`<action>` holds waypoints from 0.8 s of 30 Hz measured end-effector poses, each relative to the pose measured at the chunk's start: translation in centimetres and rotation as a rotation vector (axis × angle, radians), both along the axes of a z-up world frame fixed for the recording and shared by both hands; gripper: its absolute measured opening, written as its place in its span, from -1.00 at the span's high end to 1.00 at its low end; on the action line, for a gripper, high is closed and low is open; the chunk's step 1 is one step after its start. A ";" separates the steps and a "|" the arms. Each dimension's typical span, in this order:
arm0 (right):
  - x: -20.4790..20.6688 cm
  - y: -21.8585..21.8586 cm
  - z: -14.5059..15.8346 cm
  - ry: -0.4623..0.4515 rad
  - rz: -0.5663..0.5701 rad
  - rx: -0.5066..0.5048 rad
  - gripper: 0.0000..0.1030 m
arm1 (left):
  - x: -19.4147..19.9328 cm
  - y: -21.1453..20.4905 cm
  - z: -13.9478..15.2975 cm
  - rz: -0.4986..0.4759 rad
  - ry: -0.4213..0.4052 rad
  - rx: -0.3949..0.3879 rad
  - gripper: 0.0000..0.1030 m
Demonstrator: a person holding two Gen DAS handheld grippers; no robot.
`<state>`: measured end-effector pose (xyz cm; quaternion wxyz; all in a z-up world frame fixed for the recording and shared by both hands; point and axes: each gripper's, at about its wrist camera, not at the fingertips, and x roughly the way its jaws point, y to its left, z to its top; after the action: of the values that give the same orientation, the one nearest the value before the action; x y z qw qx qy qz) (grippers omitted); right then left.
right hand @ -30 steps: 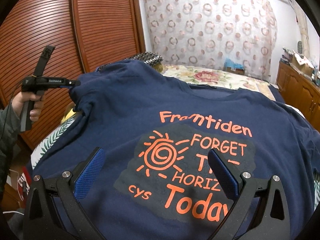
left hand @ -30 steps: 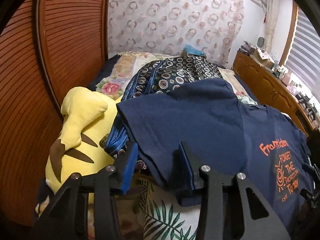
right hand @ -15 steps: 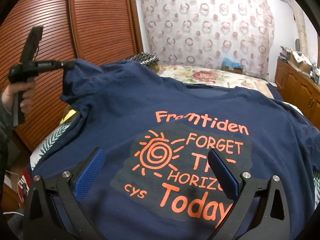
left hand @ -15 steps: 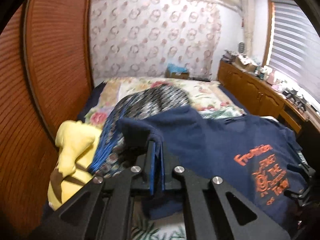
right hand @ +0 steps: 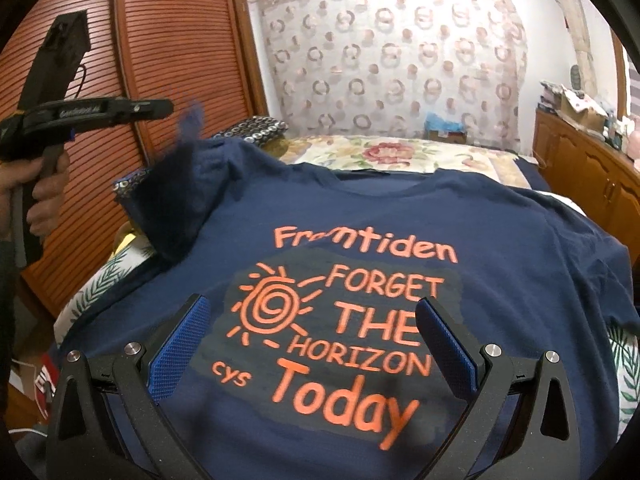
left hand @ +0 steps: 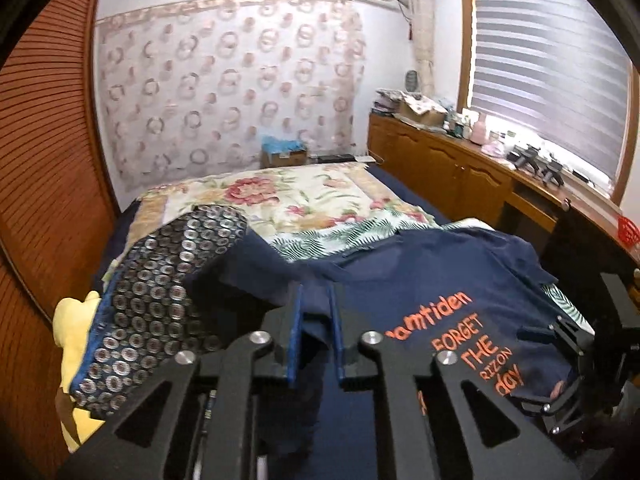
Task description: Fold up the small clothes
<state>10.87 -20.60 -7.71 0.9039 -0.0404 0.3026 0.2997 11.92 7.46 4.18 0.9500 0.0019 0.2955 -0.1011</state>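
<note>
Navy tee (right hand: 360, 216): we see it spread print-up on bed (left hand: 304, 196), near edge.
Change: left hand-held gripper (left hand: 314, 336) now clamped on sleeve (right hand: 176, 184), lifted since a second ago.
Right hand-held gripper (right hand: 312, 344): jaws wide, empty.
Meaning: we judge sleeve fold-in starting.

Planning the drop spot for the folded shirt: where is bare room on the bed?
Free: the floral bedspread at the far end, between the patterned dark cloth and the wooden cabinets. Crowded: the near end, covered by the navy T-shirt; its left edge holds the patterned cloth and a yellow plush toy. The left gripper pinches the T-shirt's sleeve there.
</note>
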 end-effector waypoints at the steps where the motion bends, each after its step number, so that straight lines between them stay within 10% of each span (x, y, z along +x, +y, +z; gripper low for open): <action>1: 0.1 -0.2 0.0 0.000 -0.003 0.000 -1.00 | -0.1 -0.1 0.0 -0.004 0.001 -0.001 0.66; 12: 0.9 -0.5 1.2 -0.024 0.011 -0.021 -0.98 | -2.9 0.3 -3.4 0.042 0.045 0.044 0.14; 24: 5.8 4.1 3.2 -0.044 0.155 -0.064 -0.44 | -4.8 1.0 -11.1 0.080 0.190 0.056 0.05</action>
<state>16.69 -16.50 -4.49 0.8826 -0.0992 0.2880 0.3580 7.10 8.43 -6.88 0.9206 0.0070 0.3866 -0.0544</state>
